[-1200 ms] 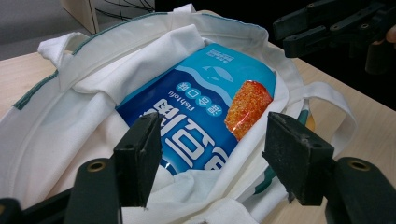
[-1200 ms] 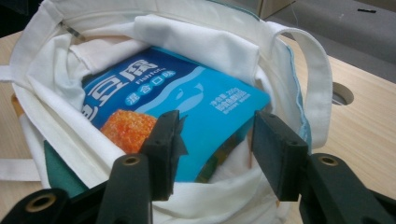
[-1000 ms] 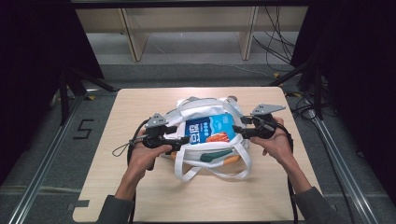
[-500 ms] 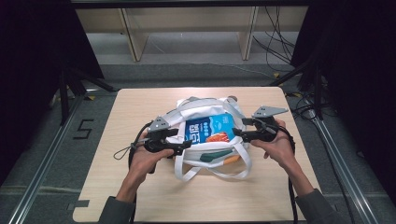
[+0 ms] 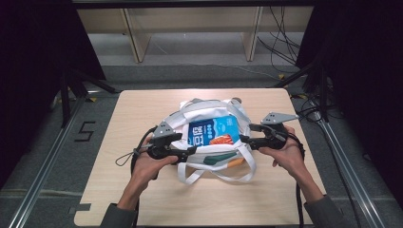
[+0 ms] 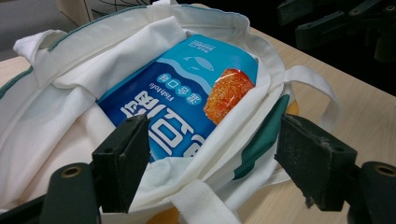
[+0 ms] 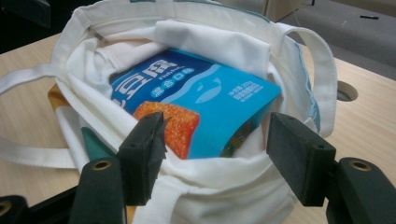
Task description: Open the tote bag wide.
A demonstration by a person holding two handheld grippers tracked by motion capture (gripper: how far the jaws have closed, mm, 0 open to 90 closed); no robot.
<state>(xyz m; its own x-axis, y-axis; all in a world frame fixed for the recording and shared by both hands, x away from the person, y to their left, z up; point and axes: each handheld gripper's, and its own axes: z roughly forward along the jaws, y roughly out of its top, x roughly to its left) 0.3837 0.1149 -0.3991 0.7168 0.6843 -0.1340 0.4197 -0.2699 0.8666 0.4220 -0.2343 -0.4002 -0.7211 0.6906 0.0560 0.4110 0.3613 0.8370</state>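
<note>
A white tote bag (image 5: 204, 110) with green trim lies on the wooden table, its mouth spread wide. Inside it lies a blue snack packet (image 5: 213, 131) with a picture of orange food and white lettering. My left gripper (image 5: 190, 153) is at the bag's left rim. Its jaws have just been opening, and in the left gripper view (image 6: 215, 163) the rim cloth lies loose between them, untouched by the pads. My right gripper (image 5: 244, 139) is at the right rim. Its jaws have also just been opening, with bag cloth (image 7: 219, 186) slack between them.
The bag's long white handles (image 5: 218, 173) loop onto the table toward the person. A round hole (image 7: 346, 91) sits in the tabletop beyond the bag. Bare wood (image 5: 138, 114) lies left of the bag. Wooden shelving (image 5: 190, 28) and floor cables (image 5: 285, 52) stand behind the table.
Both hands stay at the bag's two sides. The jaws of each gripper look slightly wider apart than before, and the bag's mouth stays spread.
</note>
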